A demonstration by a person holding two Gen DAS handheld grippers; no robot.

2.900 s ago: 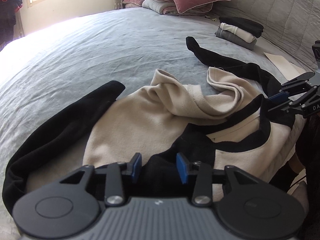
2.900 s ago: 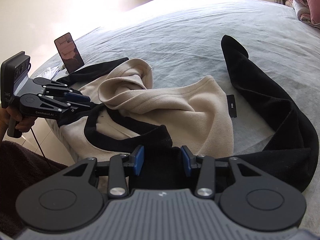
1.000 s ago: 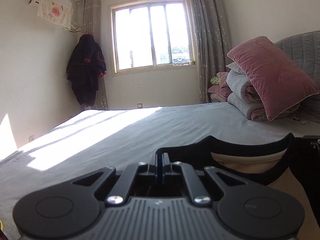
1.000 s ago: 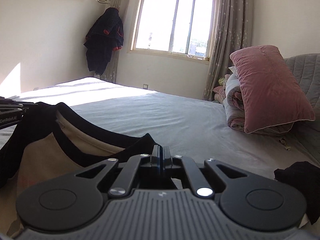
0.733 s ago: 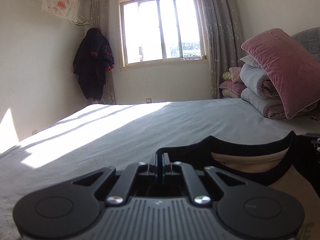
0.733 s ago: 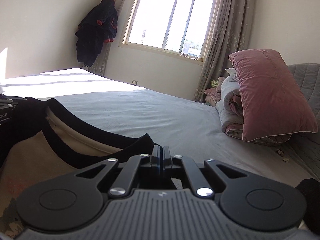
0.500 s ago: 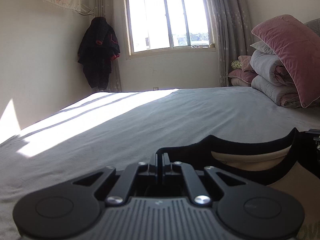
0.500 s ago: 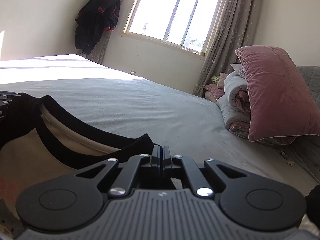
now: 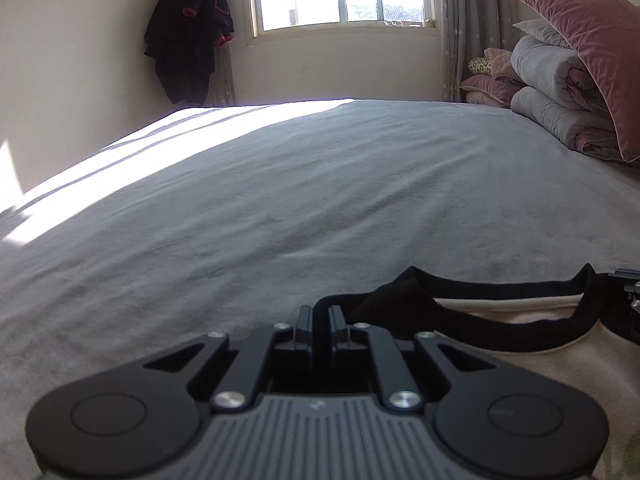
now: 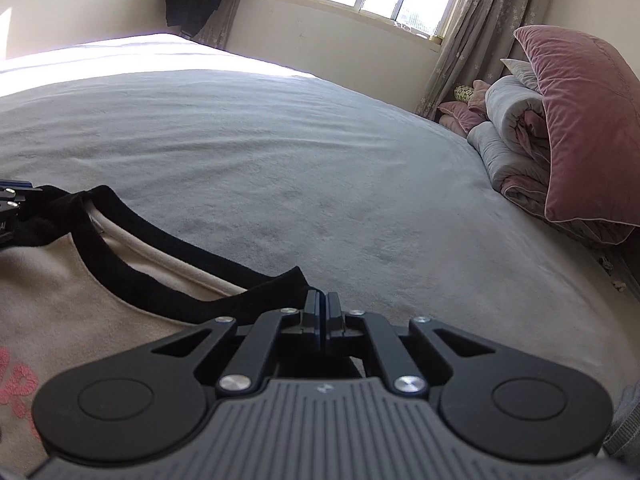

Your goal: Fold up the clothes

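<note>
**Shirt lifted by the shoulders and carried low over the bed**

The wide grey bed cover (image 9: pixel 280 184) was seen almost level half a second ago; it is now looked down on, with less of the window in view, so both grippers are judged to have been tipped forward and lowered. The cream sweatshirt with black neckband and shoulders (image 10: pixel 60 280), crumpled on the bed about three seconds ago, is held up over the near edge of the bed, neckline stretched between the grippers. A spread-out lay-down, ready for folding, appears to be under way.

The left gripper (image 9: pixel 319 316) is clamped on black shoulder fabric; the right gripper (image 10: pixel 322 304) is clamped likewise.

Pink lettering (image 10: pixel 16 380) on the chest is cut off and cannot be read.
</note>
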